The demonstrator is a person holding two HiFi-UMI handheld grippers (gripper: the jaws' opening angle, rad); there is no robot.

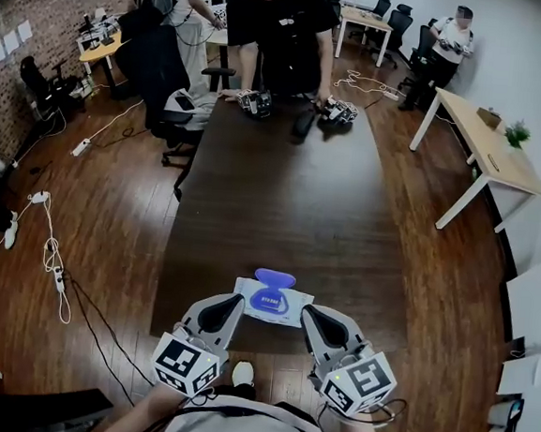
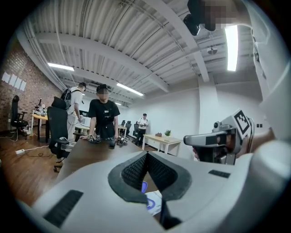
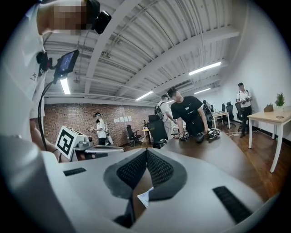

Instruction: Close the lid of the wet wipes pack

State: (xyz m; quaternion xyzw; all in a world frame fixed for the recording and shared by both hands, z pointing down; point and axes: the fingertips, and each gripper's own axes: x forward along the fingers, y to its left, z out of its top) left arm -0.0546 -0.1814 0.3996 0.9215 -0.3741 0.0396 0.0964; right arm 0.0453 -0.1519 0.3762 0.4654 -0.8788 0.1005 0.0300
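As left gripper (image 1: 235,300) and right gripper (image 1: 309,311) sit empty, shut, pack's (image 1: 287,314) blue lid (image 1: 274,278) gapes

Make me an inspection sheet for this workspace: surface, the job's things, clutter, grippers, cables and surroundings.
Surface: long dark wooden table.
Job's things: wipes pack at the near edge; its blue lid is flipped open toward the far side.
Clutter: devices at the far end, by a standing person.
Grippers: left gripper and right gripper are both shut and empty, one either side of the pack.
Cables: white cable with a power strip on the floor at left; another cable on the floor beyond the table.
Surroundings: office chair, side desk with a plant, brick wall.
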